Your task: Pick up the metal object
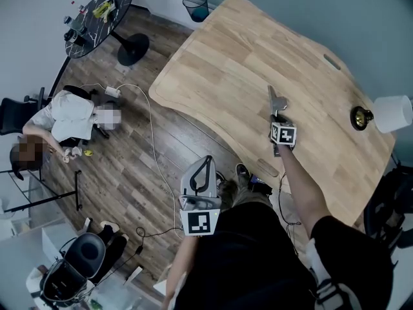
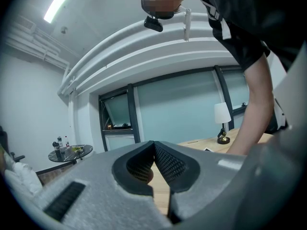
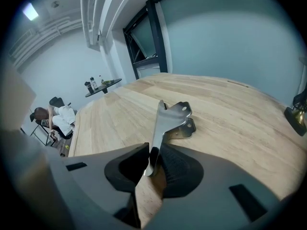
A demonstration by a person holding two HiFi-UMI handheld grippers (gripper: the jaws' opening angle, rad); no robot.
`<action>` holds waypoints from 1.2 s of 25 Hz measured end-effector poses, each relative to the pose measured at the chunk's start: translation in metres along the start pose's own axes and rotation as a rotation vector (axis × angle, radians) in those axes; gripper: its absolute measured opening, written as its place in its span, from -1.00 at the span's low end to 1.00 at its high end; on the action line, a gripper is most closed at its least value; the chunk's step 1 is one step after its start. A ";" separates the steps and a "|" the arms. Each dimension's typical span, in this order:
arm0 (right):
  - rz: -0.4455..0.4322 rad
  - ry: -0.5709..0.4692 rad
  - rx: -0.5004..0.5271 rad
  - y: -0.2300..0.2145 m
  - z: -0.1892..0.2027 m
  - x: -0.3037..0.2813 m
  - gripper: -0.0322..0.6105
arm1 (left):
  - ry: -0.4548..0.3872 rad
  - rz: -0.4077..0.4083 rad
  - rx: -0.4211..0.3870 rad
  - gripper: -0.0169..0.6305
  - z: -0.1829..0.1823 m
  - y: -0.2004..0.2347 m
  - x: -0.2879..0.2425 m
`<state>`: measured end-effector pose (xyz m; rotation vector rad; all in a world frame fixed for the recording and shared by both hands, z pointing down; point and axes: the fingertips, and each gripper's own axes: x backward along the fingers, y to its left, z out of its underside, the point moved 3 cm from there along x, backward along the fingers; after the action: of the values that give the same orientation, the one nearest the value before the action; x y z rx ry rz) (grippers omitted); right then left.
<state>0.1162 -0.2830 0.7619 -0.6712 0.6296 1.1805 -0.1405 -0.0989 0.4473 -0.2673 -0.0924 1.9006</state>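
The metal object (image 1: pixel 276 102) is a flat silver bracket with a drilled, bent end. My right gripper (image 1: pixel 277 117) is shut on its near end, over the right part of the wooden table (image 1: pixel 239 63). In the right gripper view the metal object (image 3: pixel 169 121) rises tilted from between the jaws of my right gripper (image 3: pixel 152 158), with its shadow on the wood just under its far end. My left gripper (image 1: pixel 204 166) hangs off the table beside the person's body, above the floor. In its own view my left gripper (image 2: pixel 154 164) is shut with nothing between the pads.
A lamp (image 1: pixel 392 113) with a white shade and brass base stands near the table's right edge. A round dark side table (image 1: pixel 98 17), a bin (image 1: pixel 195 6) and a person (image 1: pixel 63 116) sitting on the floor are off to the left. Cables cross the wooden floor.
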 end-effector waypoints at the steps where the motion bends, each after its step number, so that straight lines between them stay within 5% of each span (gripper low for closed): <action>1: 0.000 0.004 -0.001 0.000 0.000 0.000 -0.70 | -0.003 -0.003 0.001 -0.91 0.000 0.001 0.000; 30: -0.103 -0.005 -0.137 0.016 0.016 0.020 -0.87 | -0.021 0.051 0.010 -0.91 -0.002 0.004 0.009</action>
<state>0.1071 -0.2548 0.7549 -0.8069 0.5072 1.1361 -0.1471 -0.0918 0.4435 -0.2453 -0.0906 1.9539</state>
